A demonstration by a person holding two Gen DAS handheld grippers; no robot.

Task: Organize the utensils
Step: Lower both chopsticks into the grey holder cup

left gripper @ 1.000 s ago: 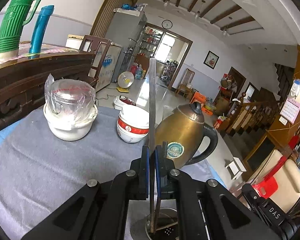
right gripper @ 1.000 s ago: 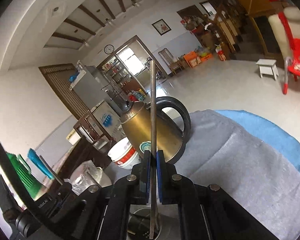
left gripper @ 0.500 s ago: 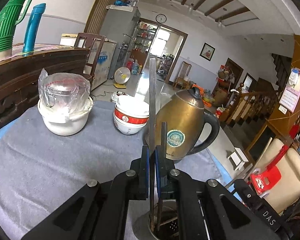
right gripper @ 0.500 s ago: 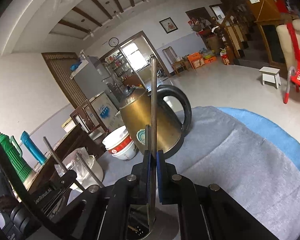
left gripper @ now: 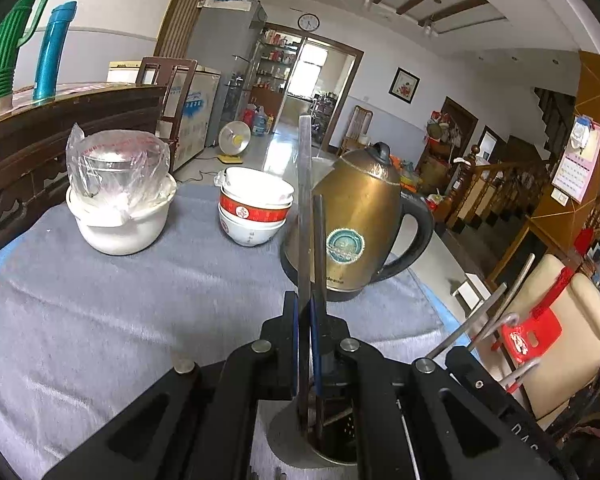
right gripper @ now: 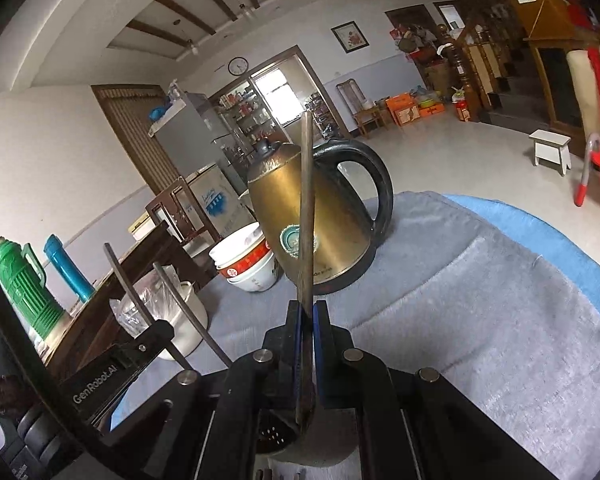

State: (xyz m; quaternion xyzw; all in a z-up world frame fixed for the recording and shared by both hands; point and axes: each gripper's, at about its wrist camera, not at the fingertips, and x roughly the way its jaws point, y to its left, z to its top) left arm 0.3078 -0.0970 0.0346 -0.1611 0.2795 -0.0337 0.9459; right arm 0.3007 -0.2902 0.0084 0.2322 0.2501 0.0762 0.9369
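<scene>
- Gripping one long metal utensil each, the left gripper [left gripper: 304,312] and right gripper [right gripper: 306,316] have their pads pressed tight on the shaft, no gap showing.
- Left utensil [left gripper: 305,200] stands upright, its long axis running up from the fingers; its lower end dips into the steel holder [left gripper: 332,440] directly beneath.
- A second, darker stick [left gripper: 319,248] already stands in that holder just beside it.
- Right utensil [right gripper: 305,208] is likewise near vertical, its tip at the perforated holder [right gripper: 284,436] mouth.
- Both grippers sit equally near; the holder stands at the table's [left gripper: 100,320] near edge, the kettle [left gripper: 356,224] behind it.
- Judged next: lower straight, then let go.
</scene>
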